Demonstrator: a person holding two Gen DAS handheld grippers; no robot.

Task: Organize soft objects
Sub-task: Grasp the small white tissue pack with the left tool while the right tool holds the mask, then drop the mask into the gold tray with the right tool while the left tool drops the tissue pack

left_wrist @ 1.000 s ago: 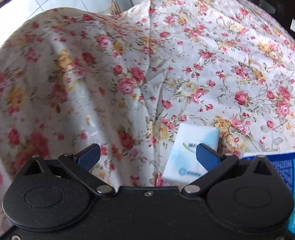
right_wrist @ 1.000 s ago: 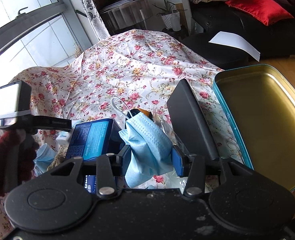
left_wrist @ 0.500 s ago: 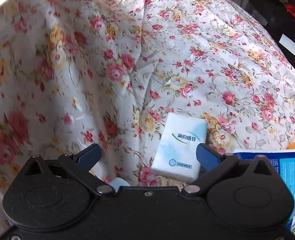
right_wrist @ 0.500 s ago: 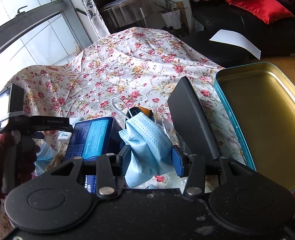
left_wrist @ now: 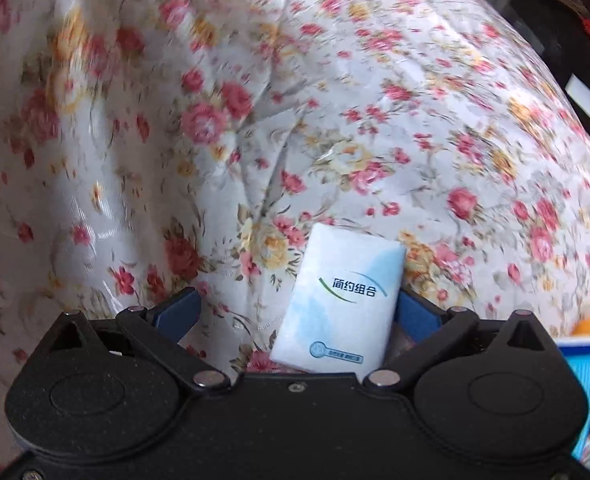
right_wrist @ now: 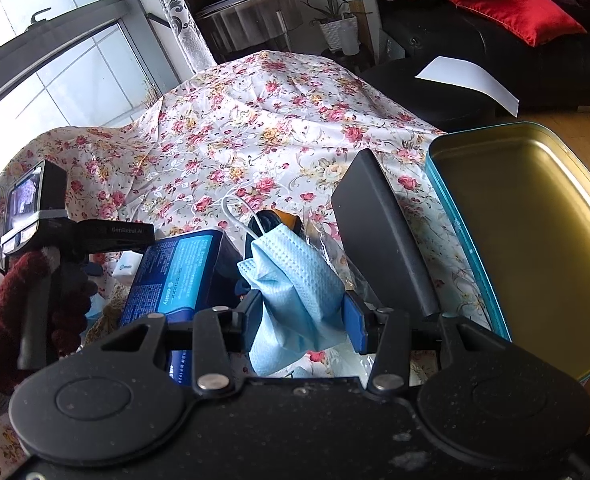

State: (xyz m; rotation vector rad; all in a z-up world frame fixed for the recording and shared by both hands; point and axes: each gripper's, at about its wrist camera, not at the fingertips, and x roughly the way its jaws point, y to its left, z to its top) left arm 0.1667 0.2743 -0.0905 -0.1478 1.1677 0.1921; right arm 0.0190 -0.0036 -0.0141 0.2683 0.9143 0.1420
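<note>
face mask: light blue, pleated face mask, pinched between the blue pads of the right hand-held gripper; hangs crumpled, white ear loop sticking up behind it
right hand-held gripper: jaws narrowed onto the mask, both pads pressing its sides; held above the floral cloth
tissue pack: small white-and-blue tissue pack with printed characters, lying flat on the floral cloth; sits between the blue pads of the left hand-held gripper, nearer the right pad, possibly touching it
left hand-held gripper: jaws spread wide, left pad clear of the pack; not clamping it
left view only: pack label readable; cloth folds blurred; edge of the blue box at right border
right view only: blue box with white print just left of the mask; pack is only a small white bit past it; dark grey flat slab leaning tilted just right of the mask; open gold tin with teal rim at far right, inside bare; orange-and-black item behind the mask, mostly hidden
person: hand in dark red knit glove gripping the left device handle, small screen on top
surroundings: red cushion on a dark sofa, white paper sheet, potted plant, window at left
</note>
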